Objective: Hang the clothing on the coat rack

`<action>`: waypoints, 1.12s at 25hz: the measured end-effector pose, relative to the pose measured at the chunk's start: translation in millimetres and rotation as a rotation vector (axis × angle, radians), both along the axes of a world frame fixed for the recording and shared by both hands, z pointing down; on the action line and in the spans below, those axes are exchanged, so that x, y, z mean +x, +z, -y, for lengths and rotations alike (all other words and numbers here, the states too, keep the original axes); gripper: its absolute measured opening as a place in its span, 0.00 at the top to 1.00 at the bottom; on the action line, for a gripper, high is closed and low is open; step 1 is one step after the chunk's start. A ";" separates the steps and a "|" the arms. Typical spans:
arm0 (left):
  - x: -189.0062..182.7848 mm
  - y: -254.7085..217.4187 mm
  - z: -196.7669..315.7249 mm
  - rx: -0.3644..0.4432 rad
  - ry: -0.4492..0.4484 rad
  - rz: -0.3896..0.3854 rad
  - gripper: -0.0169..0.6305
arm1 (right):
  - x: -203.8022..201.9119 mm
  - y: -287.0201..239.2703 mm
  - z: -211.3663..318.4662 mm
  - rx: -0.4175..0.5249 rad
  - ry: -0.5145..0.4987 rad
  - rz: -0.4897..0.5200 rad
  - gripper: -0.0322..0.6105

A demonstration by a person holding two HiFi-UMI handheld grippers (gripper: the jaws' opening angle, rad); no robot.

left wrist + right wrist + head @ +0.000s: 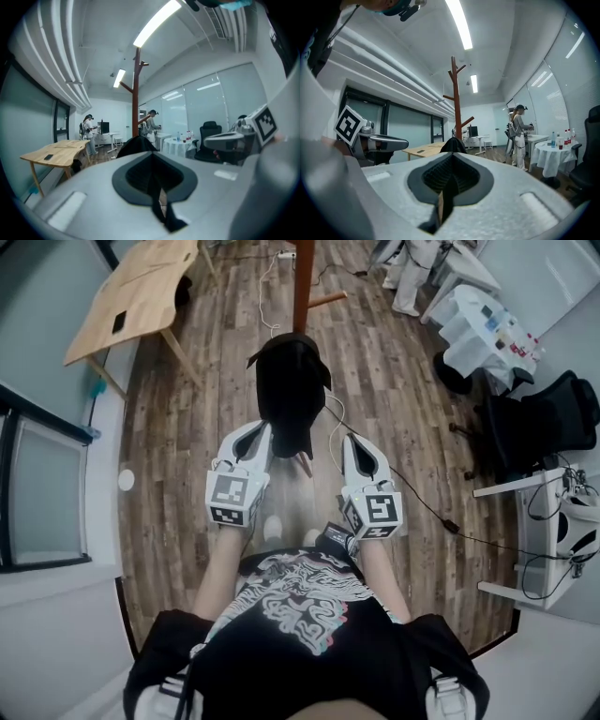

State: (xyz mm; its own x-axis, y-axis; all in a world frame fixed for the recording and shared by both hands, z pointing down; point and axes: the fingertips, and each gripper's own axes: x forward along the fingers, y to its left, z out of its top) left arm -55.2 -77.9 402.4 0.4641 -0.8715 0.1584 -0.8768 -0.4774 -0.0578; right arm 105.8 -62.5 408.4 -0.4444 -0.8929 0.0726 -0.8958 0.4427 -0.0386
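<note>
- A wooden table [141, 292] stands by the left edge of the wood floor [187, 474], next to the window wall.
- The left gripper [262, 434] has its claw squeezed tight on a strip of the black clothing [289, 395].
- The black clothing hangs in the air between the two grippers, above the middle of the floor, just in front of the coat rack [302, 277]. It is not on the rack.
- The right gripper [349, 442] has its claw closed too. It may pinch a bit of the cloth, but it is hard to see.
- A round white table [473, 320] sits near the right edge of the floor.
</note>
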 end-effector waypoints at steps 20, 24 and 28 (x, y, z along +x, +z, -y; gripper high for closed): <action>-16.0 11.1 8.8 -0.016 -0.042 0.018 0.99 | -17.7 13.3 11.4 -0.029 -0.062 -0.020 0.95; -18.1 15.9 11.3 -0.027 -0.048 0.025 0.99 | -14.6 16.5 14.2 -0.037 -0.049 -0.019 0.95; -20.8 15.7 17.1 -0.026 -0.051 0.020 0.99 | -14.3 16.4 20.2 -0.034 -0.044 -0.019 0.95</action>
